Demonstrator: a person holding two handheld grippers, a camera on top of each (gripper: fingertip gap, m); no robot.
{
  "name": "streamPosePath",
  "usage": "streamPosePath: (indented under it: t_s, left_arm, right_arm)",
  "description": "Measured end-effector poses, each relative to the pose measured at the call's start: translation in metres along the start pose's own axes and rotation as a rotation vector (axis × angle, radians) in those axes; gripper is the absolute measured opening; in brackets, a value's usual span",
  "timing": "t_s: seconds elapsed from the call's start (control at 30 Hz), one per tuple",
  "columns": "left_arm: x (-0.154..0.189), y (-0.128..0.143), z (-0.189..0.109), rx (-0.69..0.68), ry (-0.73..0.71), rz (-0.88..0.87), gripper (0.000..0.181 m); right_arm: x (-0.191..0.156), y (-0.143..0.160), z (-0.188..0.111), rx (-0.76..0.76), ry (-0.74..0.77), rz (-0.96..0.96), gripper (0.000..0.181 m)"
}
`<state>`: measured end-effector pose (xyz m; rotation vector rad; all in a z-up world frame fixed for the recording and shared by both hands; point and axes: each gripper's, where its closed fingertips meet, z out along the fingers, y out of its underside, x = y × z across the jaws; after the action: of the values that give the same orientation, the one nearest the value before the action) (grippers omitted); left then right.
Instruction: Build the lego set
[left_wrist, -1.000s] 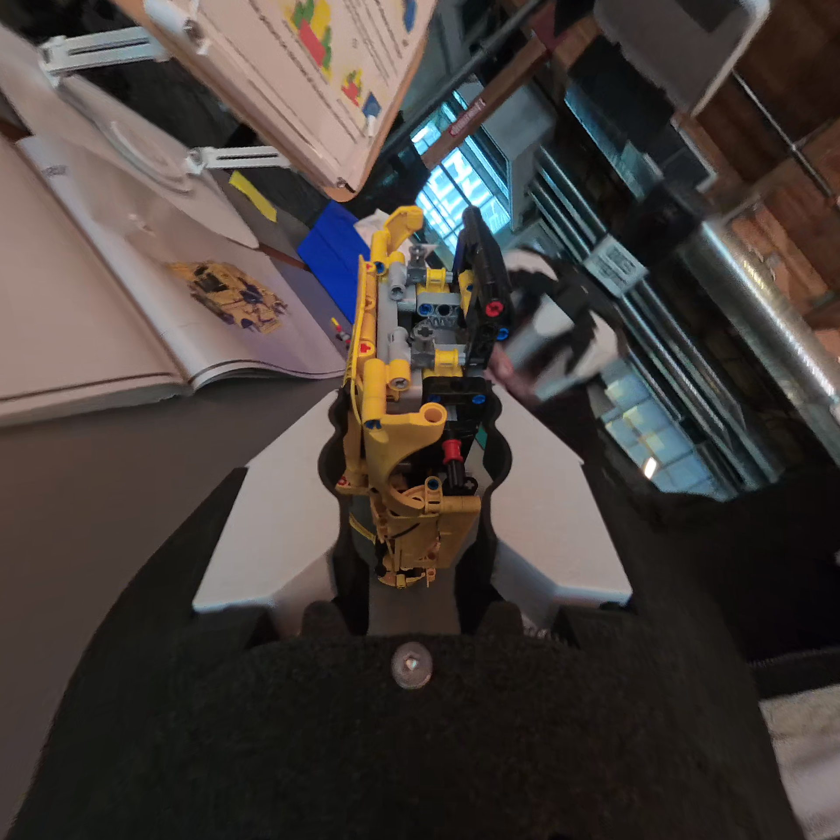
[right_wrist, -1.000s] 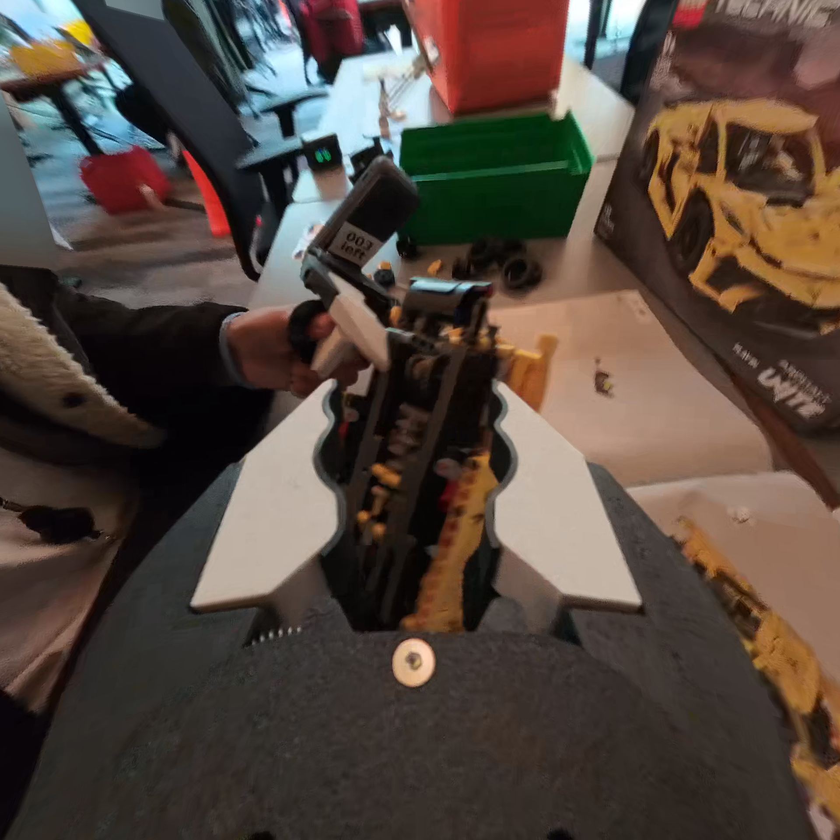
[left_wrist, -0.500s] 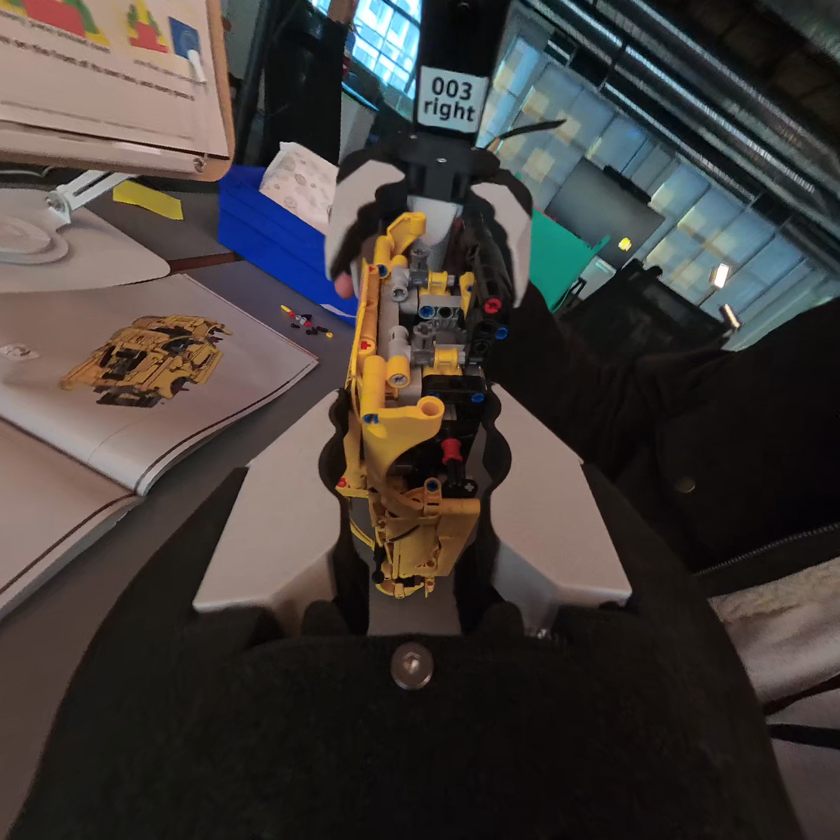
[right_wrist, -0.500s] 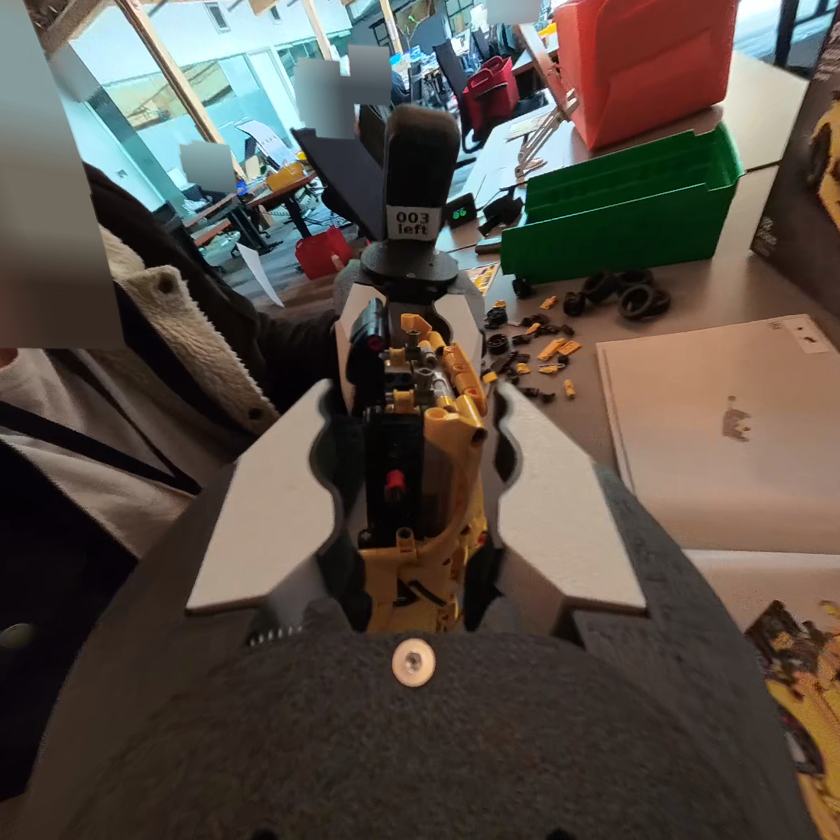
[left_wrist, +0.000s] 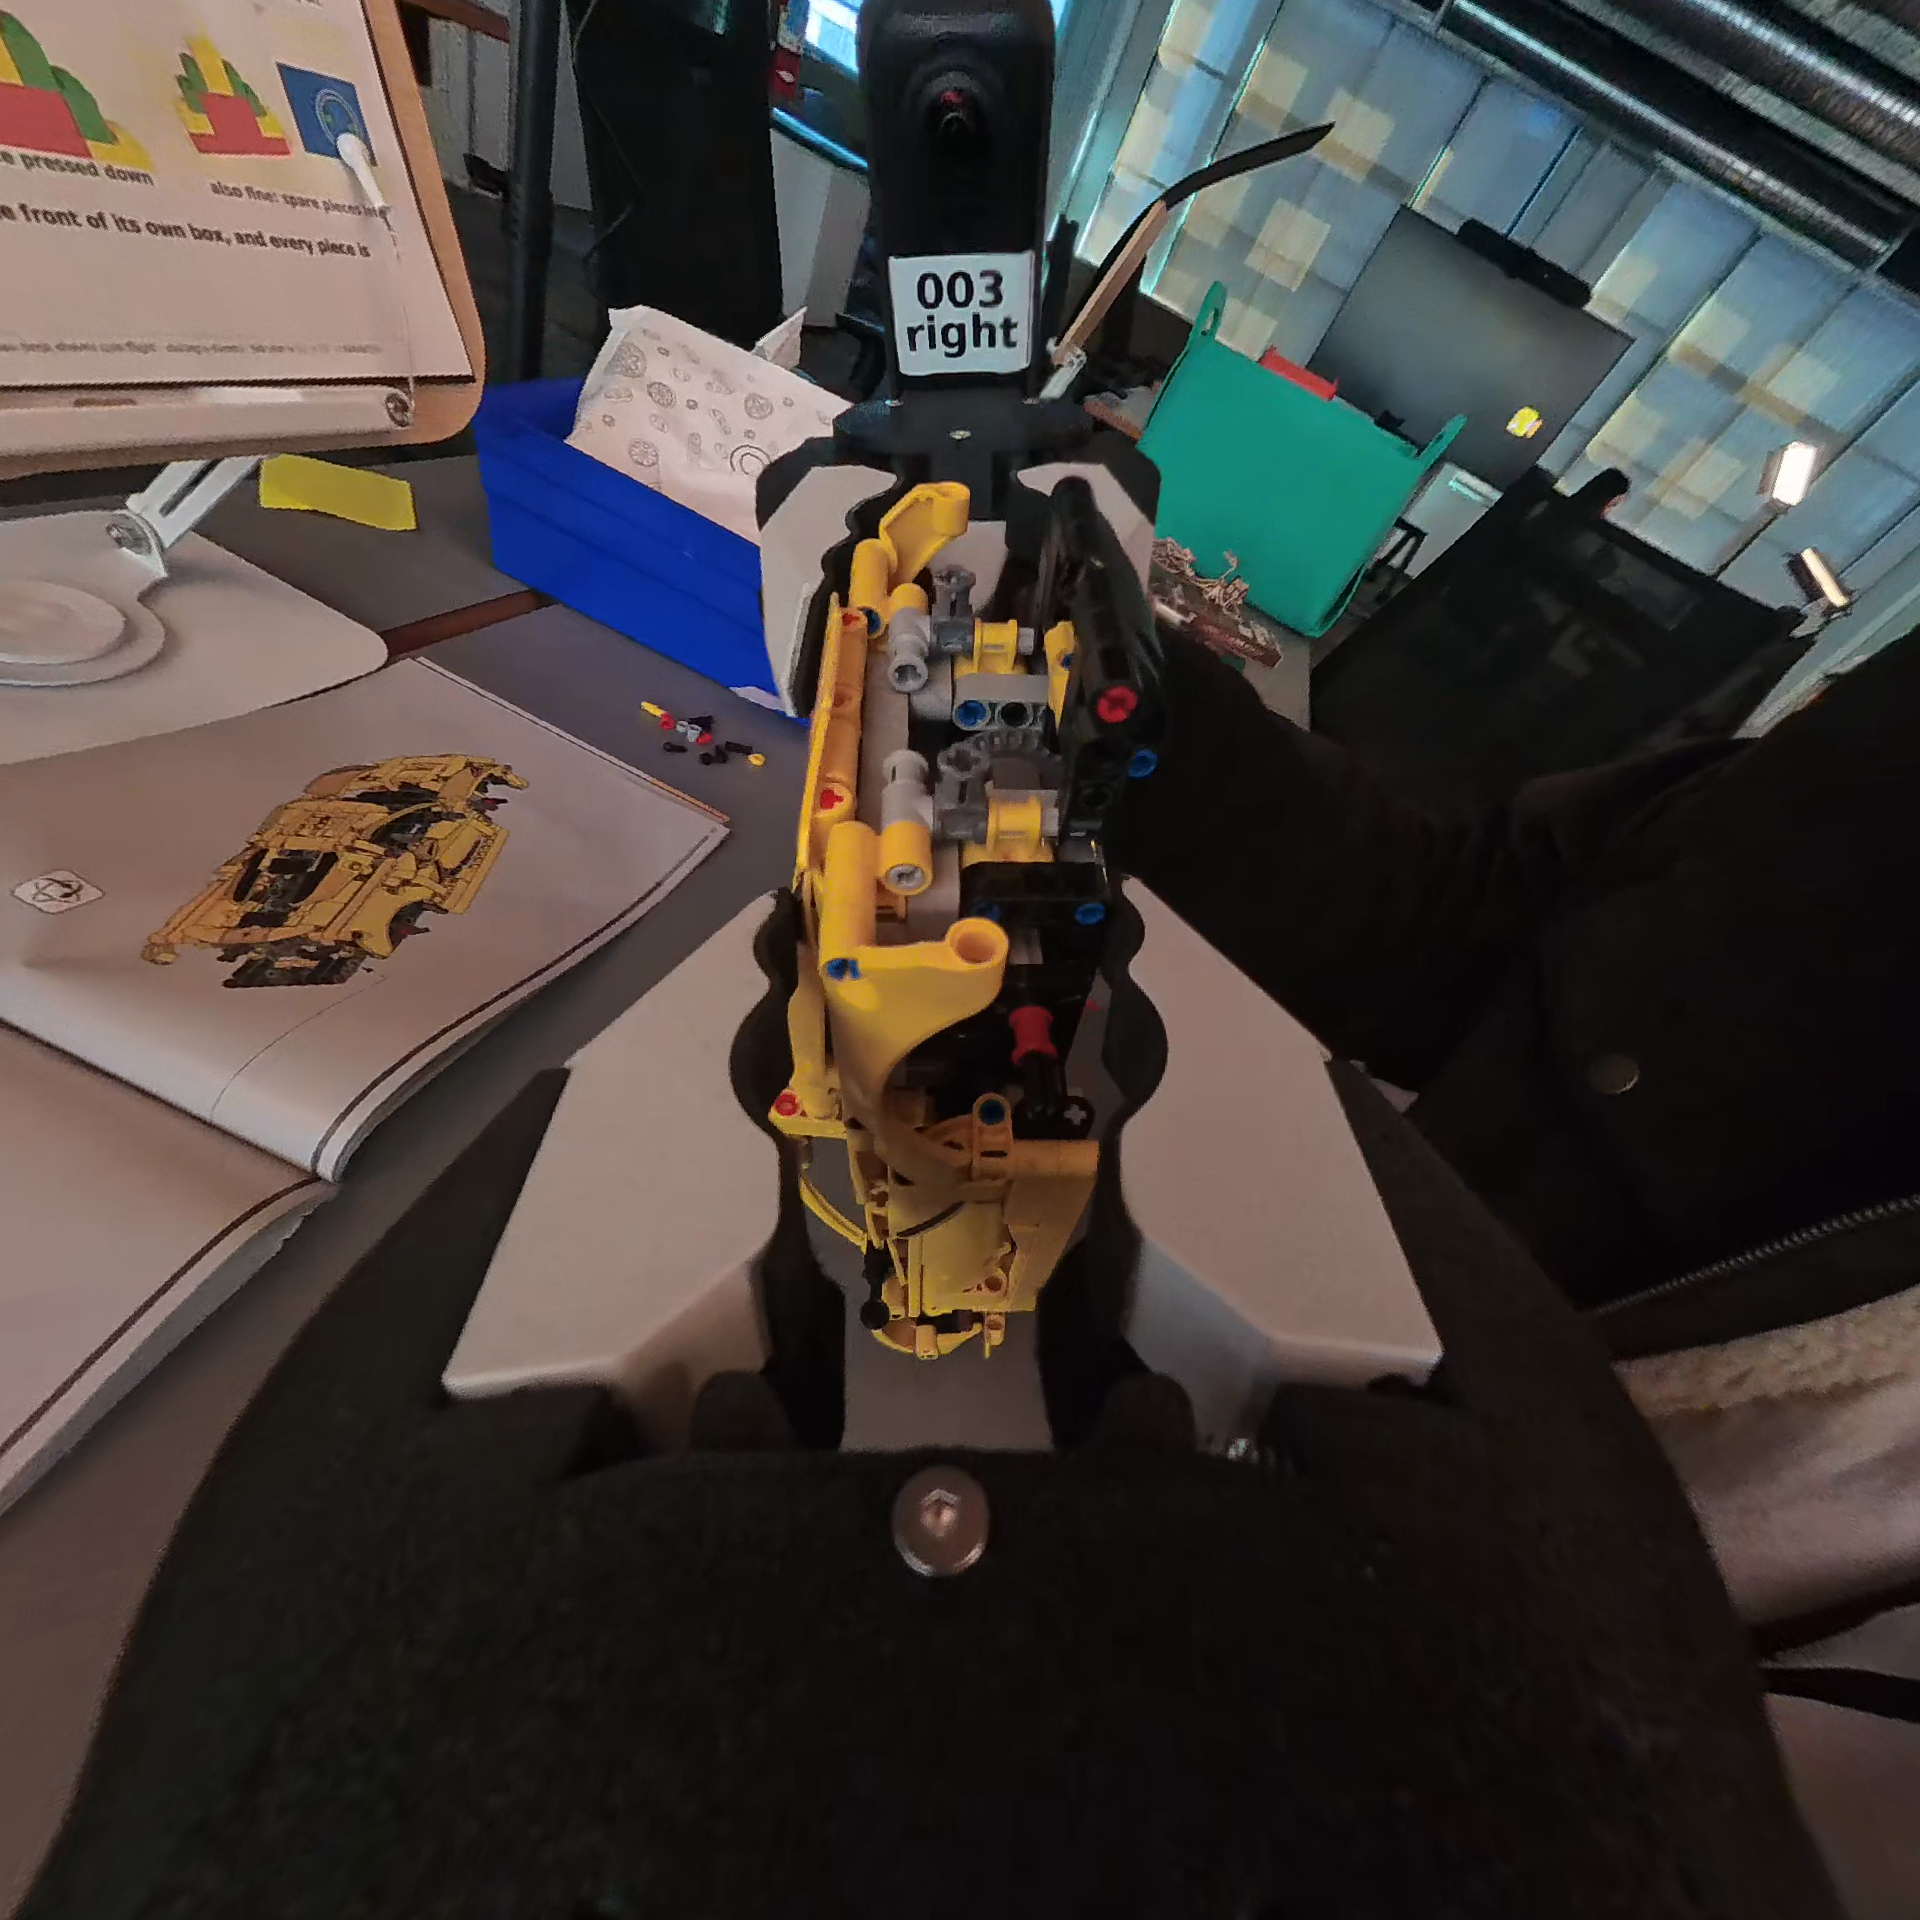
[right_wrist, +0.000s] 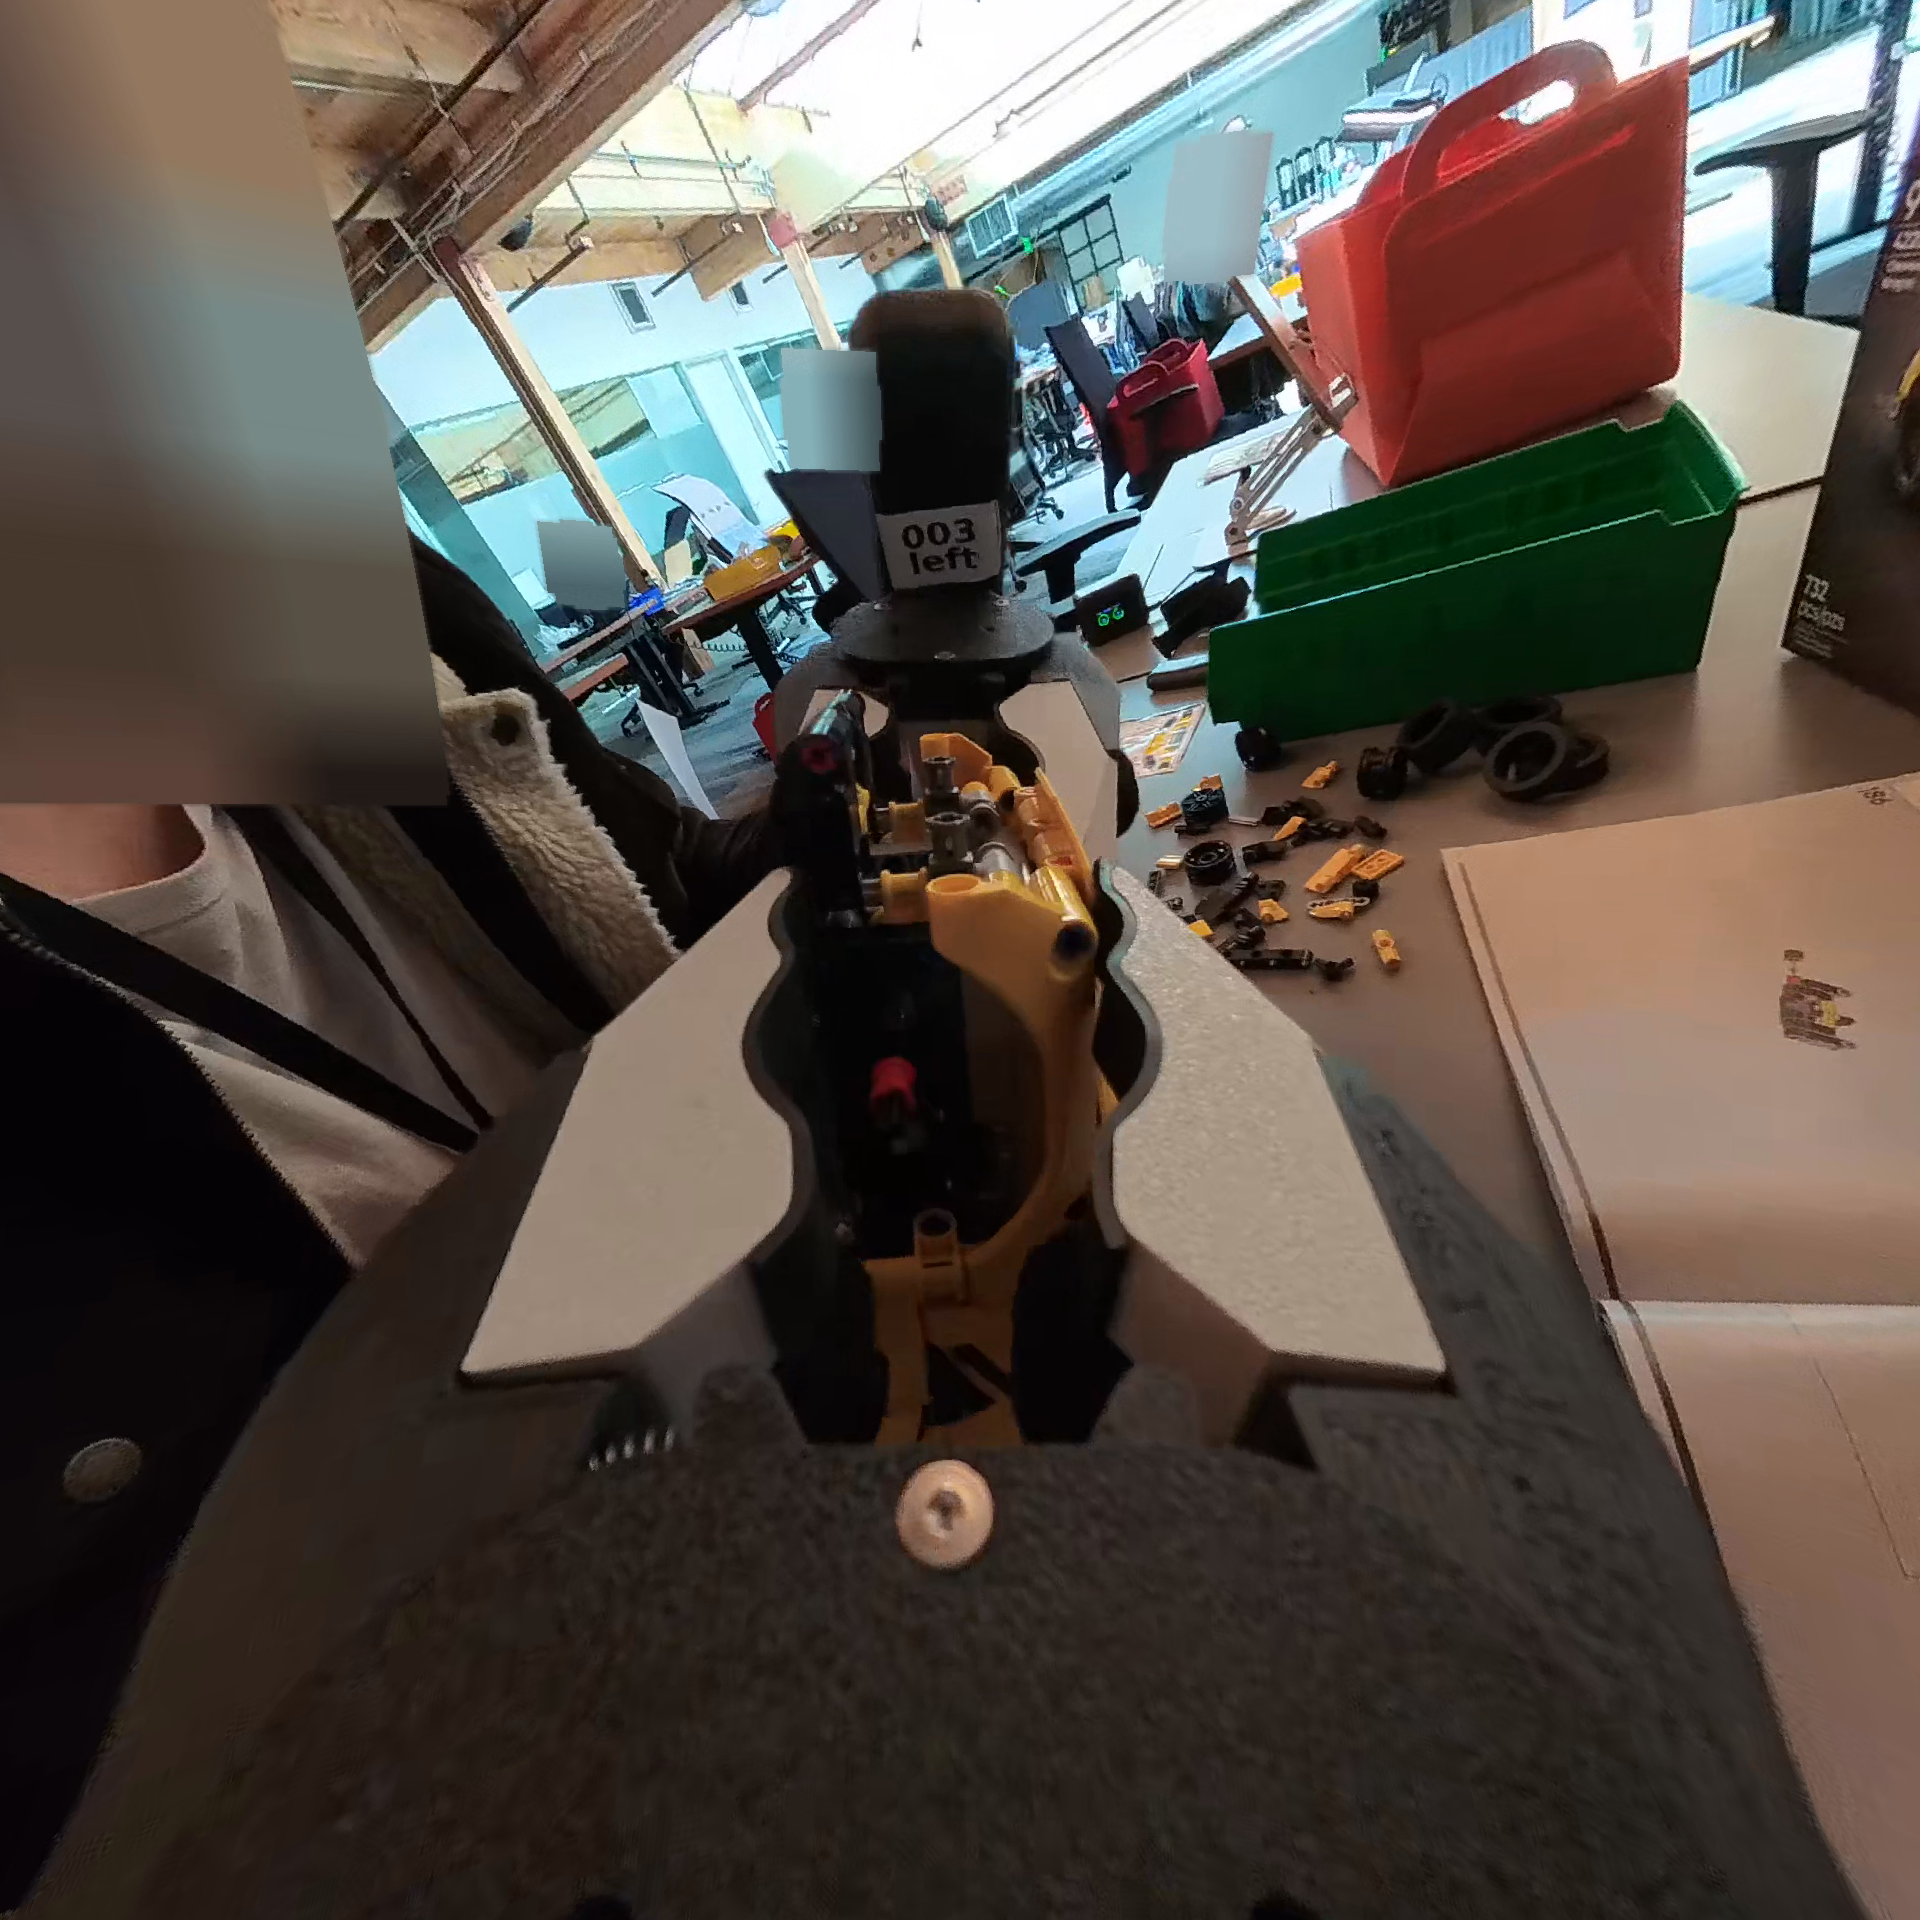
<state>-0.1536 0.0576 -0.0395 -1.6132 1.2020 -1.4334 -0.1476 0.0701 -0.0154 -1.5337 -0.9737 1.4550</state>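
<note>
Both grippers face each other and hold one lego assembly (left_wrist: 940, 935) above the table (right_wrist: 1714, 748). Left gripper (left_wrist: 945, 1049) pinches its near end; right gripper (right_wrist: 940, 1049) (the opposite one) clamps the other end, so the yellow and black model spans between them.

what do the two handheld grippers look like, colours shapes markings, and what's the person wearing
Both grippers match: the left gripper and right gripper have pale grey angular fingers with wavy black inner edges on a rough black body with a silver screw. Each carries a black upright housing bearing a white label. The person wears a dark jacket with a cream fleece lining.
</note>
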Motion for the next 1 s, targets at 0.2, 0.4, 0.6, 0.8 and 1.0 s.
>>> streamPosePath:
  t_s: [0.2, 0.4, 0.6, 0.8, 1.0]
  left_arm:
    - [0.002, -0.001, 0.002, -0.006, -0.039, 0.05, 0.056]
    - [0.009, -0.001, 0.003, -0.001, -0.036, 0.095, 0.056]
    - [0.021, -0.001, 0.008, -0.008, -0.065, 0.141, 0.057]
    - [0.024, -0.003, 0.013, -0.008, -0.08, 0.146, 0.056]
    - [0.023, -0.002, 0.014, -0.017, -0.09, 0.146, 0.056]
  right_arm:
    - [-0.004, -0.003, -0.001, 0.038, 0.004, -0.025, 0.052]
    - [-0.015, -0.017, -0.012, 0.003, 0.093, -0.188, 0.08]
    - [-0.031, -0.013, 0.008, -0.467, 0.24, -0.32, 0.087]
    - [-0.036, 0.003, 0.014, -0.949, 0.208, -0.253, 0.061]
    - [-0.031, 0.007, 0.013, -1.165, 0.285, -0.282, 0.053]
